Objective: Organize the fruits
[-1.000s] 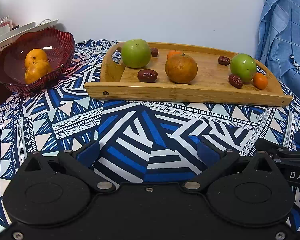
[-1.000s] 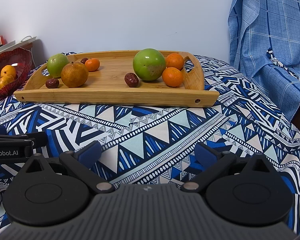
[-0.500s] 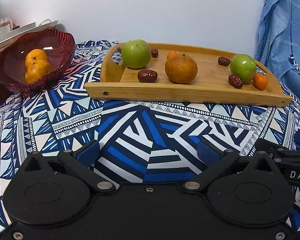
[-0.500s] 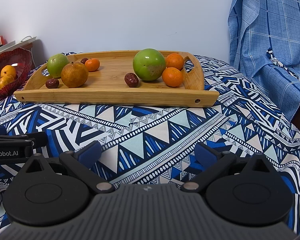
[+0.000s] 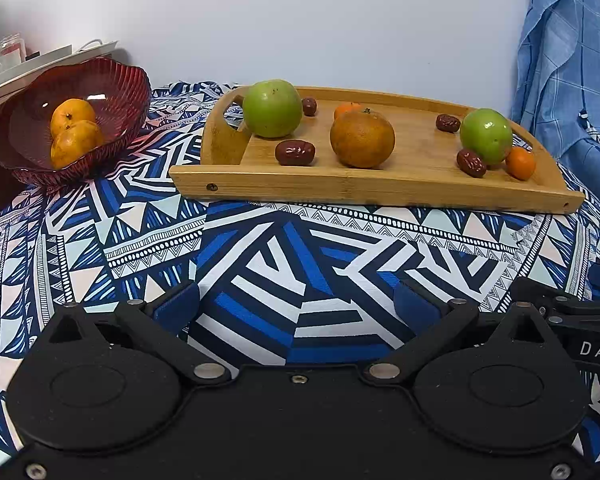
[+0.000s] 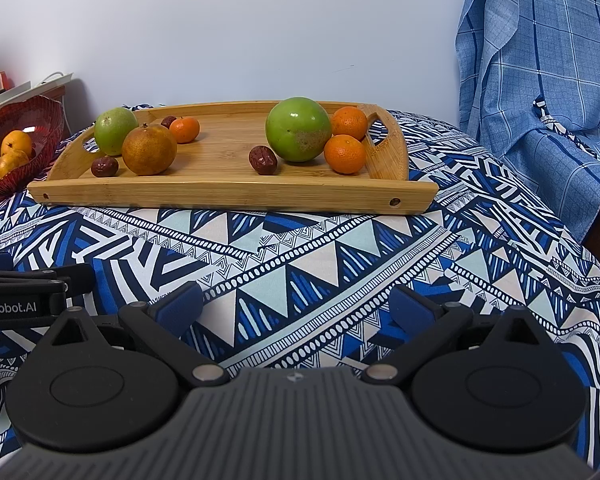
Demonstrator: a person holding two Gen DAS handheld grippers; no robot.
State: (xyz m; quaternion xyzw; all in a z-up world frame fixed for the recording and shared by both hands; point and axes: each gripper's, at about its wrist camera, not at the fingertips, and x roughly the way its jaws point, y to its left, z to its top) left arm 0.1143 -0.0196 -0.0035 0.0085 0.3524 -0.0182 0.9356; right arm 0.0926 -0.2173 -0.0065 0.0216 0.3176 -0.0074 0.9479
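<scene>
A wooden tray point(image 5: 380, 194) point(image 6: 220, 194) lies on the patterned cloth. On it are two green apples point(image 5: 272, 108) point(image 5: 486, 136), a large brownish orange point(image 5: 362, 138) point(image 6: 149, 150), small tangerines point(image 5: 520, 163) point(image 6: 344, 153) point(image 6: 350, 122) point(image 6: 185, 129) and several red dates point(image 5: 295, 152) point(image 6: 263, 160). A red glass bowl point(image 5: 112, 92) point(image 6: 40, 114) at the left holds two oranges point(image 5: 76, 136). My left gripper point(image 5: 296, 304) is open and empty, low over the cloth before the tray. My right gripper point(image 6: 296, 306) is open and empty beside it.
A blue checked fabric point(image 6: 540, 60) hangs at the right. A white shelf with jars point(image 5: 40, 60) stands behind the bowl. The white wall is behind the tray. The other gripper's body shows at each view's edge point(image 5: 588, 332) point(image 6: 20, 296).
</scene>
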